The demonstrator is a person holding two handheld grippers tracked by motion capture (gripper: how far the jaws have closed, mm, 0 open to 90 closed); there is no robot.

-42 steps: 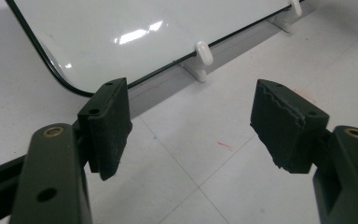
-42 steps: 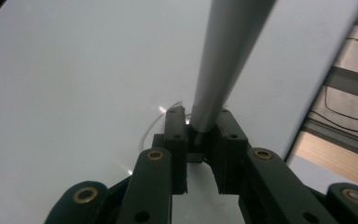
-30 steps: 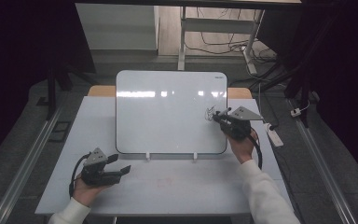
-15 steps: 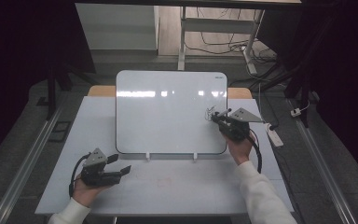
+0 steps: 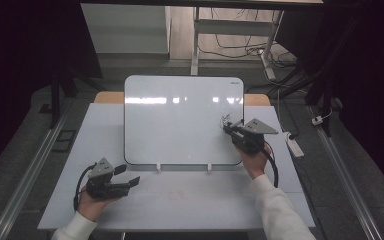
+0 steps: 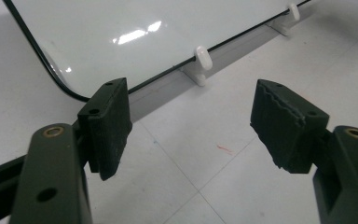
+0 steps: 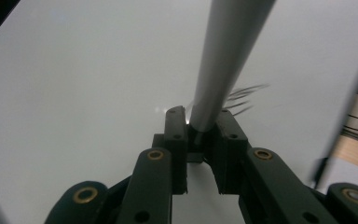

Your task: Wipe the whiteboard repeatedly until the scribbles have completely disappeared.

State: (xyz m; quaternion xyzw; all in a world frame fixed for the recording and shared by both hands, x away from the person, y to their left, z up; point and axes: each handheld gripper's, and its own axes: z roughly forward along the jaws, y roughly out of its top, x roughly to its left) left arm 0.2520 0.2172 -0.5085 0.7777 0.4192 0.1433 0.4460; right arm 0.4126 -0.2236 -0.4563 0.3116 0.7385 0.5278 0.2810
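Observation:
A white whiteboard (image 5: 180, 120) stands tilted on the white table (image 5: 190, 200), held by small white pegs (image 5: 158, 168) along its lower edge. My right gripper (image 5: 228, 127) is at the board's right side, shut on a grey marker (image 7: 223, 60) whose far end points at the board (image 7: 98, 70). Thin dark scribbles (image 7: 247, 95) lie on the board beside the marker. My left gripper (image 5: 127, 175) rests at the front left of the table, open with nothing between its jaws (image 6: 191, 126). It faces the board's lower corner (image 6: 121, 28) and a peg (image 6: 204, 57).
A white power strip (image 5: 294, 142) lies on the floor off the table's right edge. A wooden desk edge (image 5: 105, 97) shows behind the board. A faint red mark (image 6: 223, 149) is on the table in front of the left gripper.

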